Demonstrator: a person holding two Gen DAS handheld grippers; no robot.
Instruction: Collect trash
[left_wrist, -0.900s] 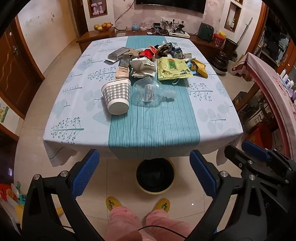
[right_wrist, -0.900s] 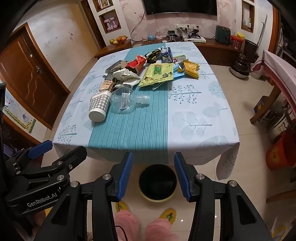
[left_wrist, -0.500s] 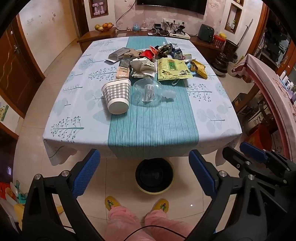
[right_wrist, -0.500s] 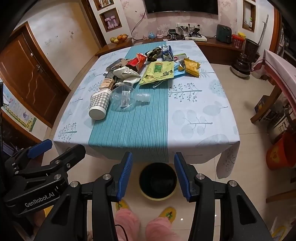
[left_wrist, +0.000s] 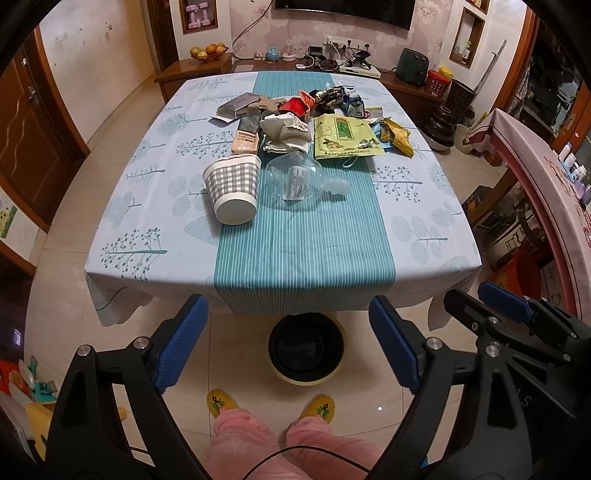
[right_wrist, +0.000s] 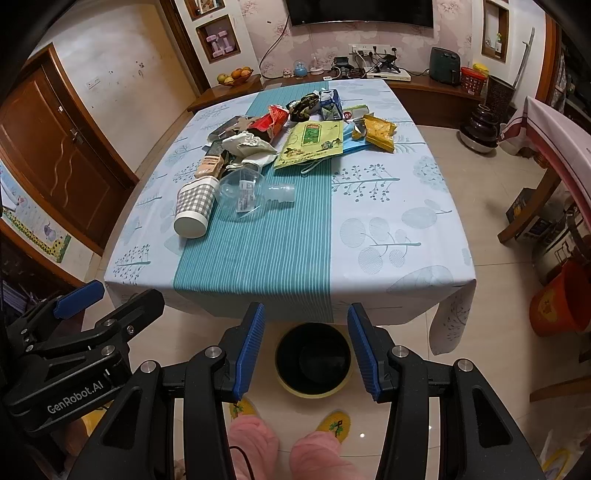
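Trash lies in a heap on the far half of the table (left_wrist: 295, 254) (right_wrist: 388, 258): a checked paper cup (left_wrist: 232, 186) (right_wrist: 194, 208) on its side, a clear round bottle (left_wrist: 299, 181) (right_wrist: 245, 195), crumpled paper (left_wrist: 284, 129) (right_wrist: 251, 146), a green-yellow bag (left_wrist: 345, 136) (right_wrist: 314, 142), a yellow snack packet (left_wrist: 397, 134) (right_wrist: 376, 131) and several wrappers and cartons. A black bin (left_wrist: 306, 347) (right_wrist: 314, 358) with a yellow rim stands on the floor at the table's near edge. My left gripper (left_wrist: 288, 343) and right gripper (right_wrist: 306, 354) hang open and empty above the bin, well short of the trash.
A person's pink-clad legs and yellow slippers (left_wrist: 218, 402) (right_wrist: 336, 421) stand in front of the bin. A sideboard (left_wrist: 207, 66) with a fruit bowl lines the far wall. An orange bucket (right_wrist: 557, 302) and a pink-covered table (left_wrist: 535, 162) are at the right.
Both views have pulled back and risen slightly, so the table sits a little farther off. Both grippers stay open, and the trash has not moved.
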